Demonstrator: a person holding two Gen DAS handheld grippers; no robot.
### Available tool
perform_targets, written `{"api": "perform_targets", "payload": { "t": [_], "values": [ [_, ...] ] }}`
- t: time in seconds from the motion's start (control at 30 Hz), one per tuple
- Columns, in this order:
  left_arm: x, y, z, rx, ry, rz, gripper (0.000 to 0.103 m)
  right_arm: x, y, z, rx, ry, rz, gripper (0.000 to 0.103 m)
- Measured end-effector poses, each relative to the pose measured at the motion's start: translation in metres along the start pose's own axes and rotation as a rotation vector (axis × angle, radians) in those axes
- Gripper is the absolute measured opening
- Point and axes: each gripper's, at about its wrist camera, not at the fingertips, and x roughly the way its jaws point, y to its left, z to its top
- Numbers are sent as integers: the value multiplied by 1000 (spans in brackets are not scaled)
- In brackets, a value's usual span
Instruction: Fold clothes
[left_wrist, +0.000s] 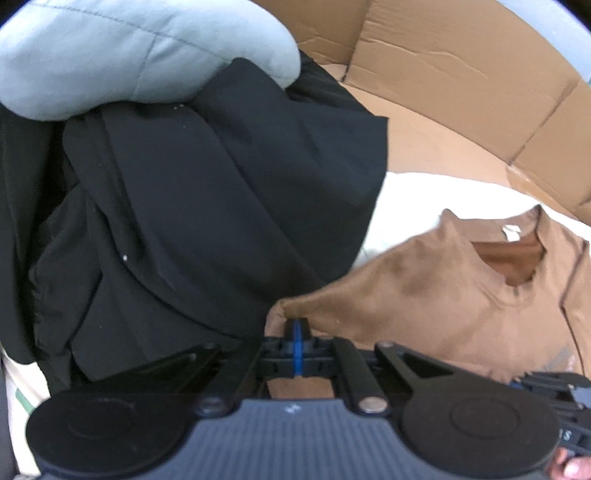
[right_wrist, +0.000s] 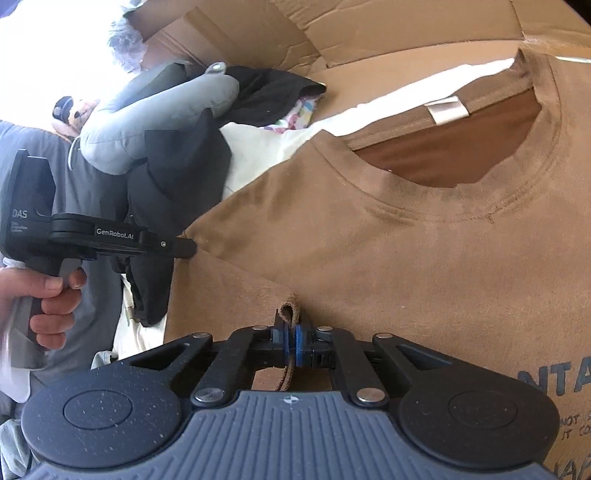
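Note:
A brown T-shirt (right_wrist: 424, 251) with dark lettering lies spread out, its neck opening and white label at upper right in the right wrist view. My right gripper (right_wrist: 291, 336) is shut on a pinched fold of the brown T-shirt's cloth. My left gripper (left_wrist: 297, 332) is shut on a corner of the brown T-shirt (left_wrist: 424, 295). In the right wrist view the left gripper (right_wrist: 190, 249) comes in from the left, held by a hand (right_wrist: 40, 299), its tip at the shirt's shoulder edge.
A heap of black clothing (left_wrist: 192, 221) with a pale grey-blue garment (left_wrist: 129, 55) on top lies left of the shirt. A cardboard box (left_wrist: 461, 92) wall stands behind. White fabric (left_wrist: 406, 199) lies underneath. A soft toy (right_wrist: 74, 110) sits at far left.

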Motion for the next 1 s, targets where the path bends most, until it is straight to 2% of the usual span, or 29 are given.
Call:
{"api": "perform_targets", "payload": {
  "t": [0.2, 0.47, 0.57, 0.93, 0.97, 1.0],
  "values": [
    [0, 4, -3, -6, -17, 0, 3, -4, -15, -1, 60, -9, 8, 2],
    [-25, -1, -26, -77, -100, 26, 3, -43, -40, -12, 133, -117, -7, 4],
    [-37, -2, -44, -87, -115, 26, 13, -52, -44, -20, 135, -99, 17, 4],
    [-79, -1, -105, -115, -151, 26, 13, -52, -23, -51, 81, 4, 101, 5],
    [-83, -1, -109, -119, -155, 26, 13, -51, -20, -53, 77, 15, 108, 9],
    [-87, -1, -114, -125, -159, 25, 13, -50, -17, -55, 76, 25, 113, 22]
  ]
}}
